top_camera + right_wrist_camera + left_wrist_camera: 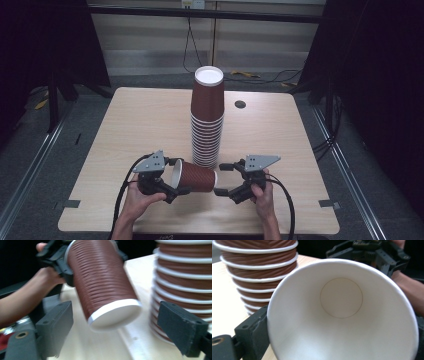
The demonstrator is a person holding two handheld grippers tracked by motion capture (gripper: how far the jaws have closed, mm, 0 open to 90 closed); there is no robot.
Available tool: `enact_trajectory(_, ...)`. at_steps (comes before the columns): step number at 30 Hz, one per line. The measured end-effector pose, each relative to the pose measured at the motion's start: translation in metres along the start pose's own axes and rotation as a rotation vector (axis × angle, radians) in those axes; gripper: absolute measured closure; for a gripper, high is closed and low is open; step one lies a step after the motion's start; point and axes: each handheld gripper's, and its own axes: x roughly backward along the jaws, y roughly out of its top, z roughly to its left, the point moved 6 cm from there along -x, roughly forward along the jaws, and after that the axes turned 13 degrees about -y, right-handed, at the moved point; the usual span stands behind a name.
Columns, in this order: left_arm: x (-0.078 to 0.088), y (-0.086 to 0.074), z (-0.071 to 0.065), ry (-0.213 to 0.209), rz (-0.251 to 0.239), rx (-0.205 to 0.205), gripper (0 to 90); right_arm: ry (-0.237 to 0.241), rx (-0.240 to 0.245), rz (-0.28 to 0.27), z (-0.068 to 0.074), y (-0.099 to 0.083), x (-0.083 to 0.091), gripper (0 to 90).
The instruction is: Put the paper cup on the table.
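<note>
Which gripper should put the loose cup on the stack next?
Left, probably. The left gripper already clamps the loose cup at its rim, beside the stack. The right gripper is open at the cup's base, gripping nothing.

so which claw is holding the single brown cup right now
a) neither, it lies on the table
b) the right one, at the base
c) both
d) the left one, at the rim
d: the left claw clamps the rim of the single cup, which lies sideways off the table, while the right claw stands open with its pads clear of the cup's base.
</note>
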Motion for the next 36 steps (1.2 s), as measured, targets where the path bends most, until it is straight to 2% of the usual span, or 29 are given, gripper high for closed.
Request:
enact_trajectory(2, 0.002, 0.000, 0.001, 0.008, 0.012, 0.002, 4.6, -0.088, 0.001, -0.014, -0.003, 0.000, 0.001, 13.5)
enact_trajectory(3, 0.003, 0.000, 0.002, 0.009, 0.013, 0.004, 4.6, -0.137, 0.021, -0.022, -0.005, -0.001, 0.002, 13.5)
enact_trajectory(5, 0.005, -0.001, 0.003, 0.018, 0.029, 0.006, 4.6, -0.214, 0.004, -0.031, -0.010, -0.003, 0.005, 13.5)
enact_trajectory(11, 0.010, -0.003, 0.006, 0.040, 0.055, 0.012, 4.4, -0.326, -0.011, -0.038, -0.016, -0.006, 0.007, 13.4)
enact_trajectory(13, 0.013, -0.003, 0.009, 0.056, 0.061, 0.019, 4.3, -0.382, -0.032, -0.049, -0.019, -0.005, 0.008, 13.4)
enact_trajectory(15, 0.018, -0.002, 0.010, 0.061, 0.069, 0.023, 4.3, -0.469, -0.042, -0.087, -0.023, -0.005, 0.009, 13.4)
enact_trajectory(16, 0.020, -0.002, 0.012, 0.070, 0.069, 0.024, 4.3, -0.518, -0.064, -0.110, -0.026, -0.007, 0.010, 13.4)
enact_trajectory(17, 0.023, -0.001, 0.013, 0.079, 0.070, 0.031, 4.3, -0.582, -0.091, -0.118, -0.030, -0.010, 0.011, 13.7)
enact_trajectory(18, 0.024, -0.001, 0.014, 0.083, 0.068, 0.030, 4.3, -0.649, -0.085, -0.132, -0.034, -0.013, 0.012, 14.2)
enact_trajectory(21, 0.032, 0.000, 0.017, 0.098, 0.067, 0.038, 4.3, -0.671, -0.073, -0.133, -0.037, -0.018, 0.015, 13.7)
enact_trajectory(22, 0.034, 0.000, 0.019, 0.110, 0.070, 0.044, 4.3, -0.692, -0.067, -0.143, -0.038, -0.019, 0.016, 13.9)
enact_trajectory(24, 0.037, -0.002, 0.021, 0.126, 0.090, 0.053, 4.4, -0.733, -0.058, -0.190, -0.040, -0.020, 0.018, 14.0)
enact_trajectory(25, 0.038, -0.003, 0.023, 0.136, 0.105, 0.053, 4.4, -0.749, -0.059, -0.194, -0.041, -0.021, 0.018, 13.9)
enact_trajectory(27, 0.039, -0.005, 0.025, 0.138, 0.107, 0.071, 4.4, -0.778, -0.049, -0.227, -0.042, -0.022, 0.019, 14.3)
enact_trajectory(31, 0.041, -0.006, 0.030, 0.172, 0.191, 0.080, 4.4, -0.796, -0.024, -0.270, -0.043, -0.025, 0.019, 16.1)
enact_trajectory(34, 0.044, -0.005, 0.034, 0.184, 0.220, 0.095, 4.4, -0.805, -0.027, -0.277, -0.044, -0.028, 0.021, 16.8)
enact_trajectory(36, 0.045, -0.003, 0.036, 0.199, 0.251, 0.085, 4.3, -0.803, -0.028, -0.273, -0.045, -0.030, 0.020, 16.8)
